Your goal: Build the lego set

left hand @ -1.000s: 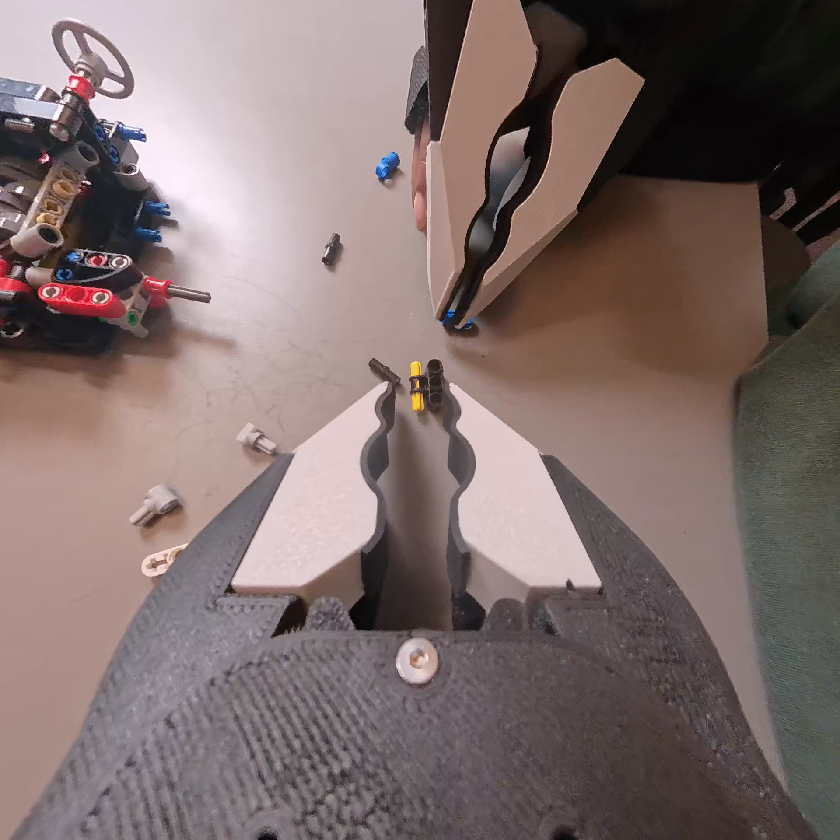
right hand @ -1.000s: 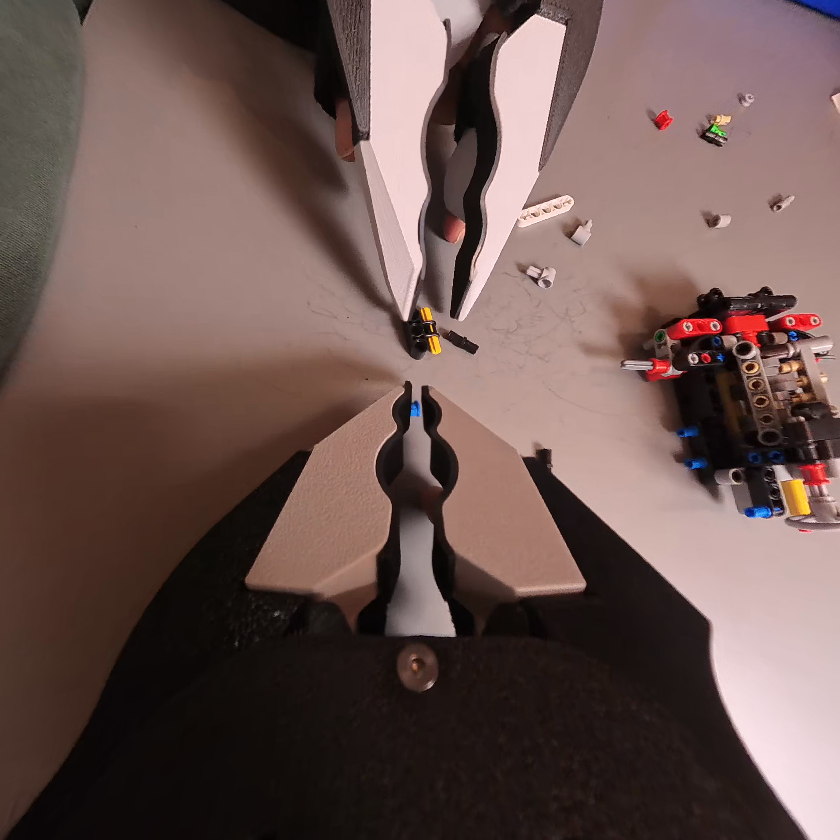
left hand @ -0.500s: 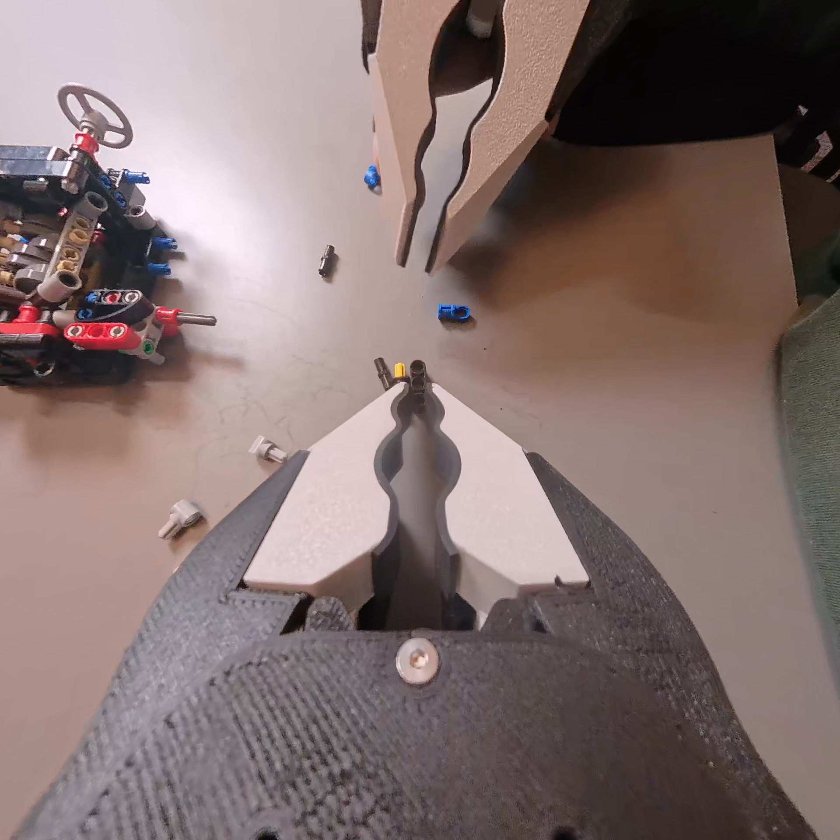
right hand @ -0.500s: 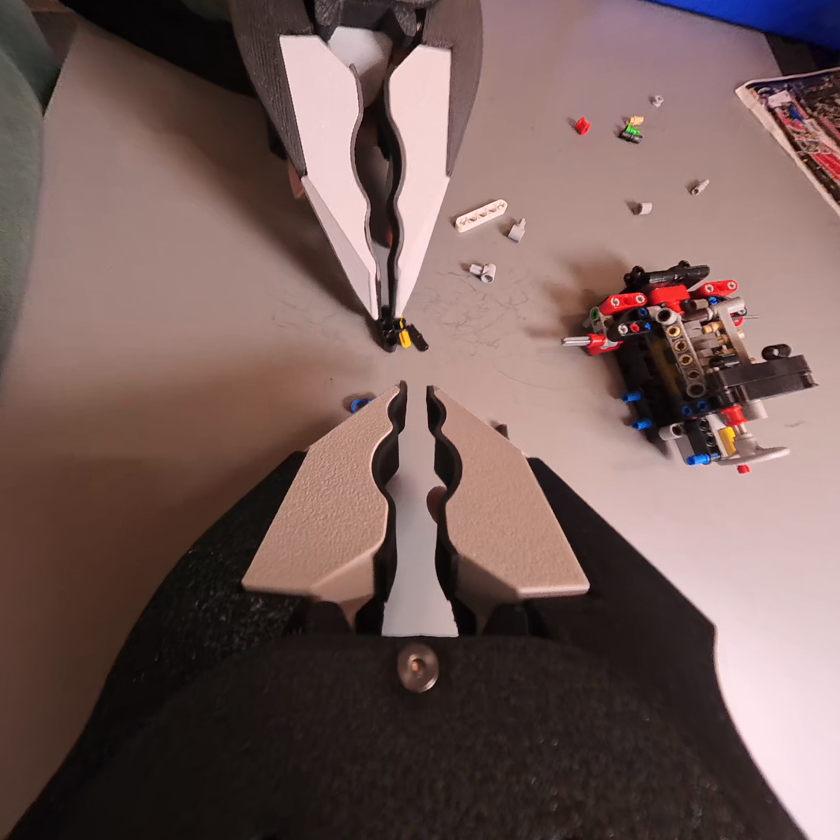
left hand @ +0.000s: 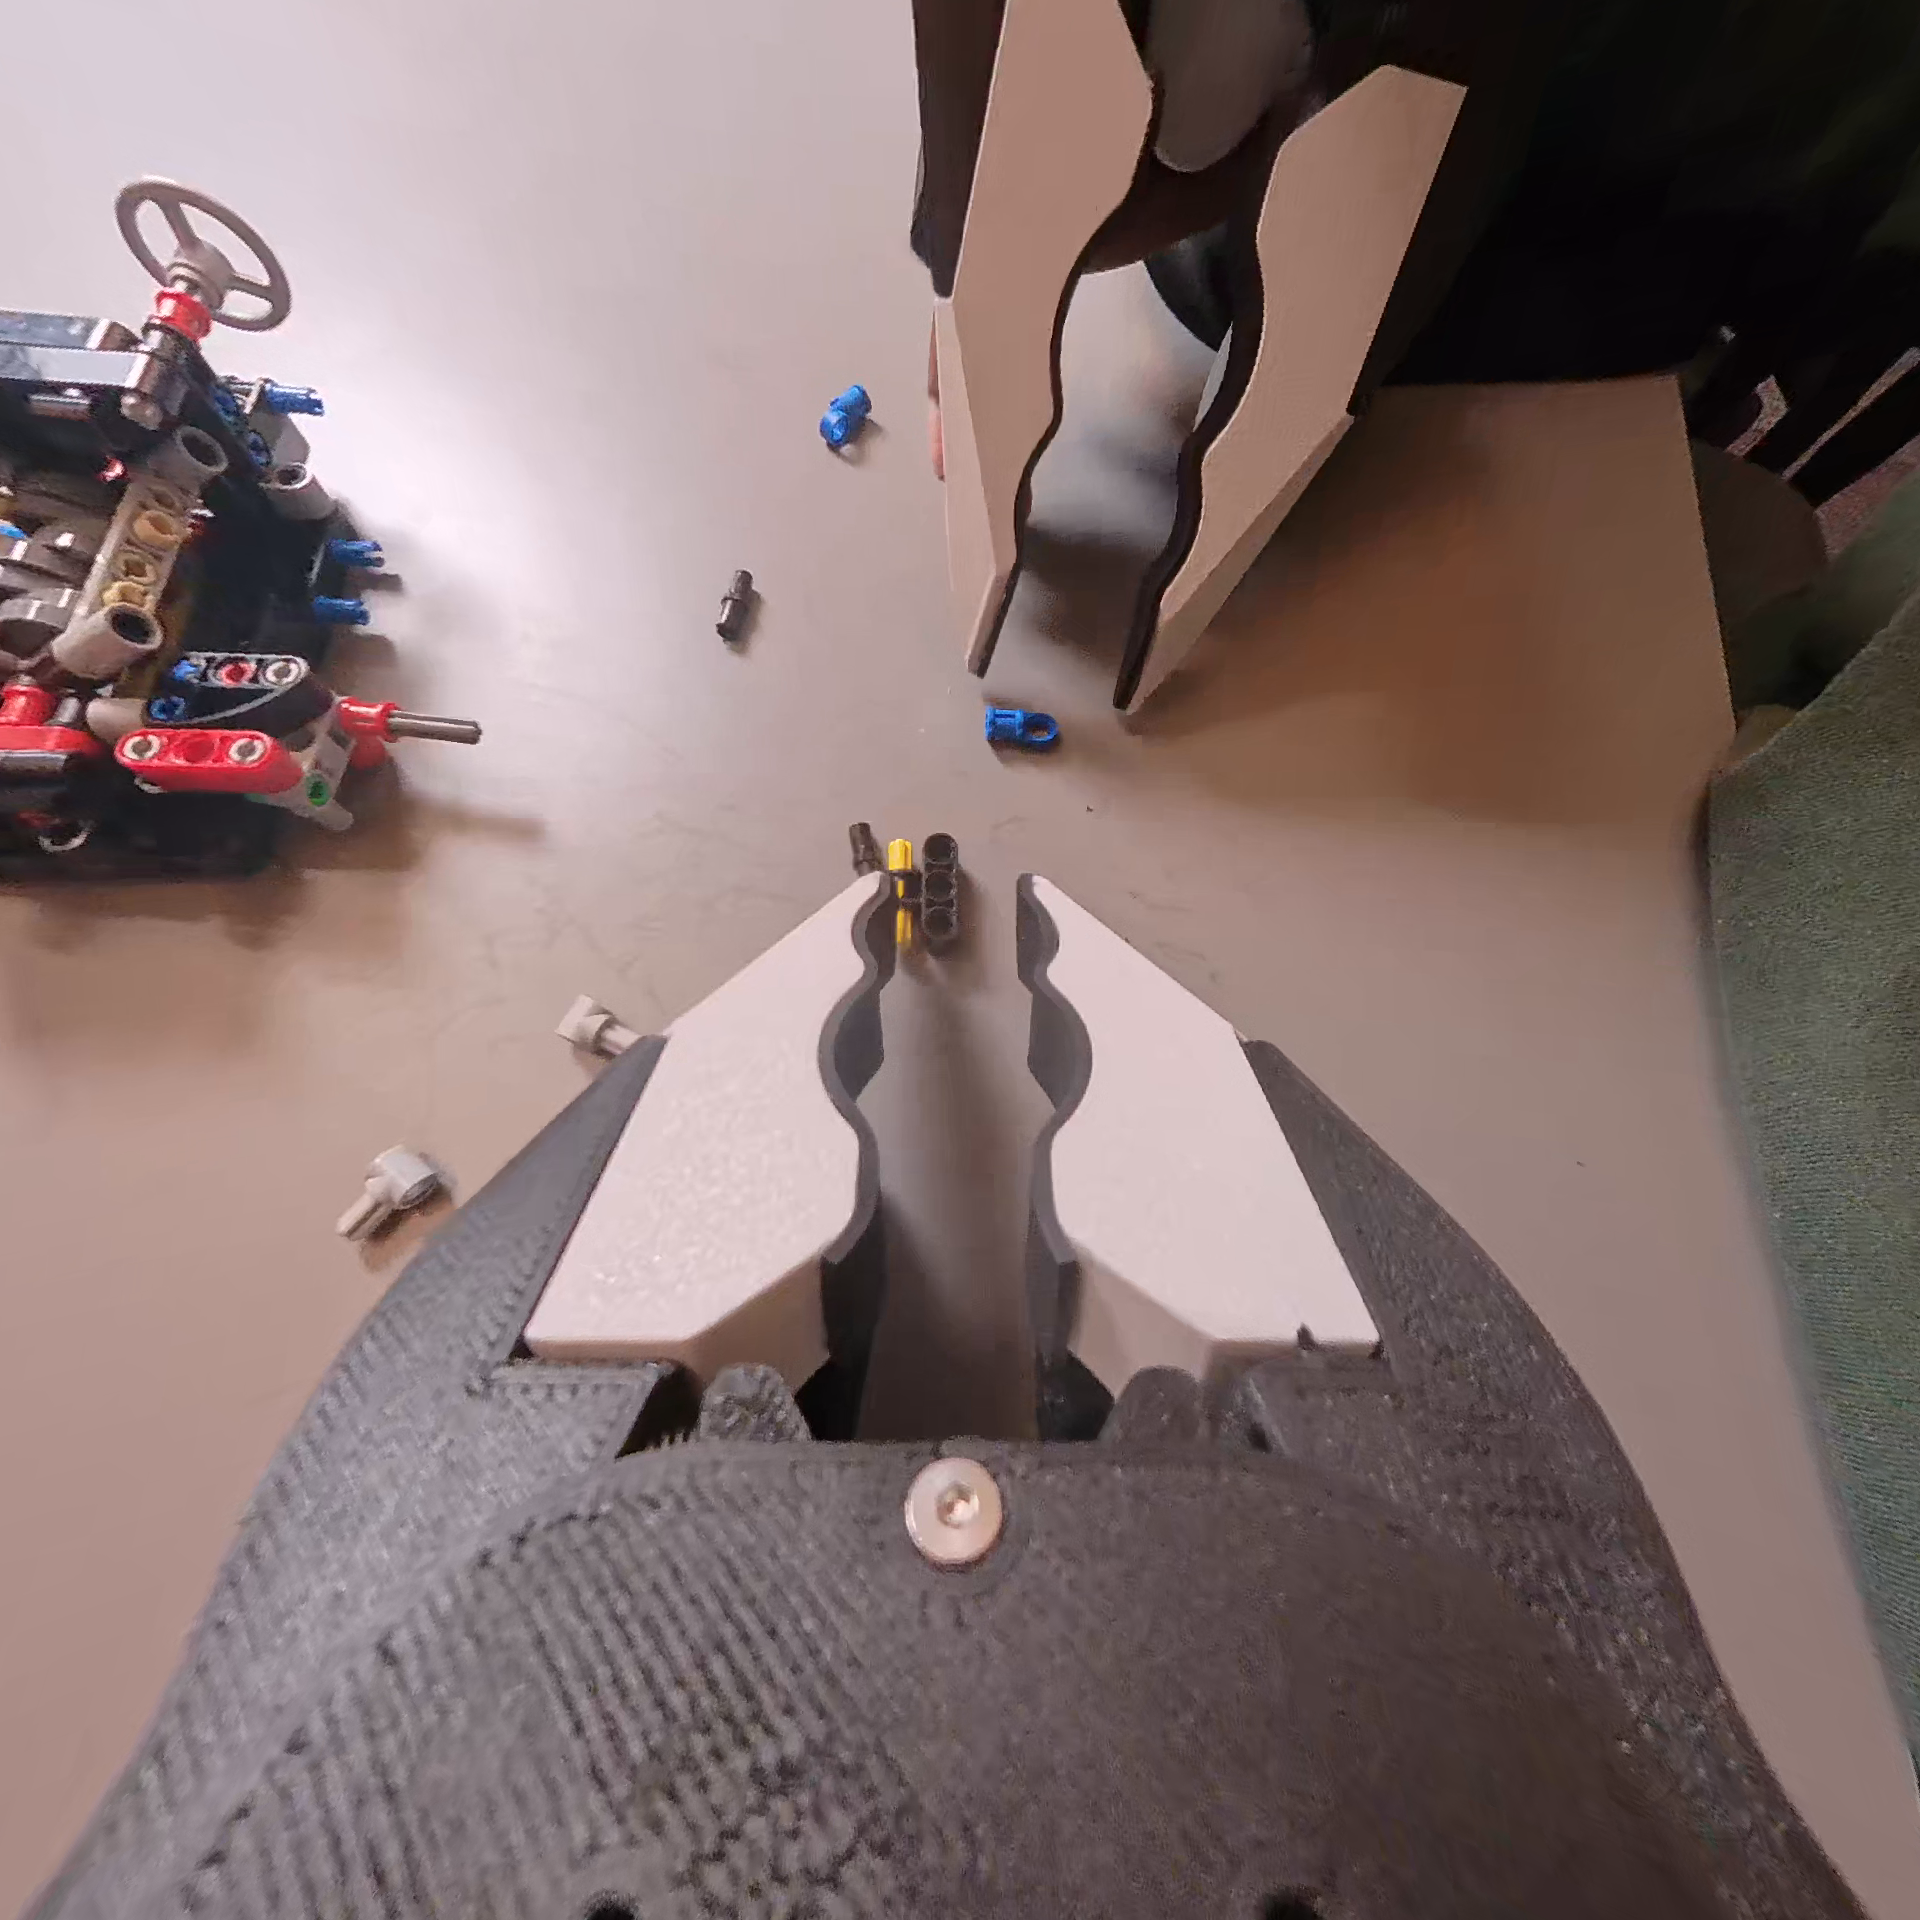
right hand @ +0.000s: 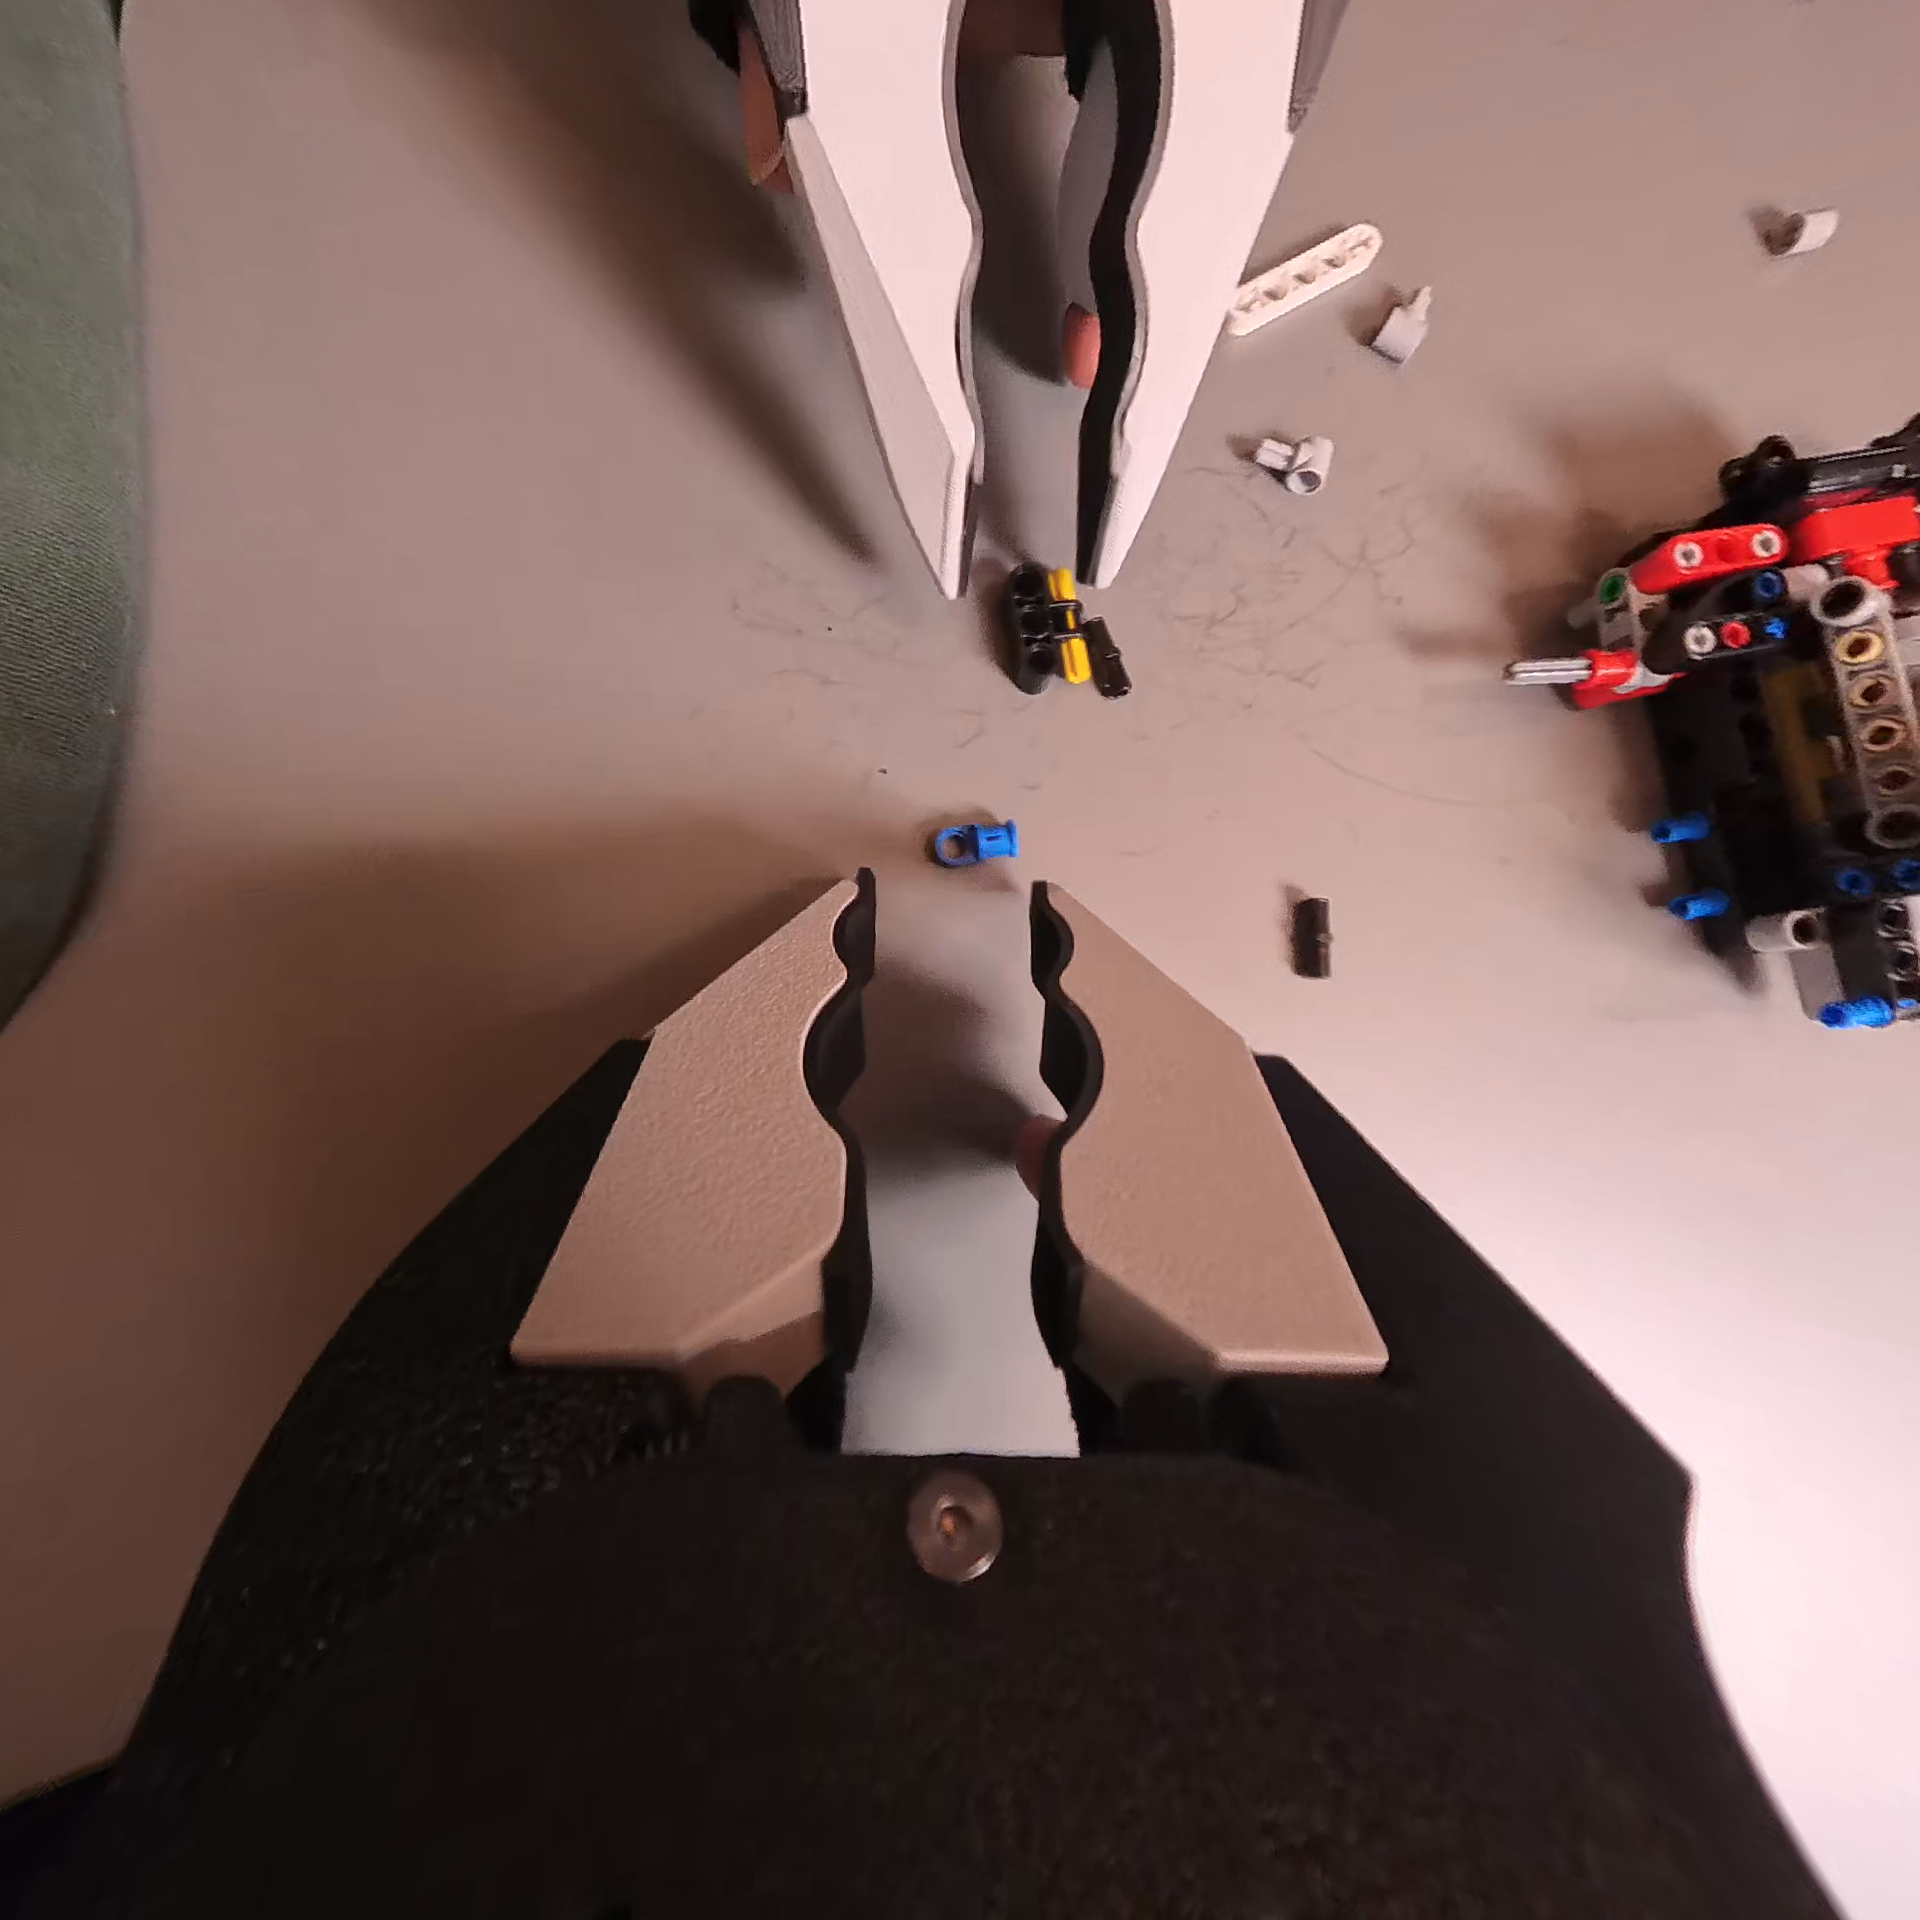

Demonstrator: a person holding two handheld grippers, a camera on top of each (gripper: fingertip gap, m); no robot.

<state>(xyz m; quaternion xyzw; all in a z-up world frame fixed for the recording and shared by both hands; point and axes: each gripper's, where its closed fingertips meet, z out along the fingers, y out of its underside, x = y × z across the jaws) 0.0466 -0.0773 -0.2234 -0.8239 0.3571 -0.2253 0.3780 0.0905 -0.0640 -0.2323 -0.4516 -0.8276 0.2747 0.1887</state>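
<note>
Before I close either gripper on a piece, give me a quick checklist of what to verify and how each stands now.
1. Left gripper open: ok, jaws apart.
2. Right gripper open: ok, nothing between its jaws.
3. Black and yellow piece lined up with the left gripper: not ok, it sits toward the left fingertip, not centred.
4. Blue connector free on the table: ok, just ahead of the right gripper.
5. Black pin clear of the target: cannot tell, it lies right against it.
6. Car model out of the way: ok.

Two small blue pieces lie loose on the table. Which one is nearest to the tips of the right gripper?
The blue connector just ahead of the open right gripper. The other blue piece lies farther off, beside that gripper's outer side.
</note>
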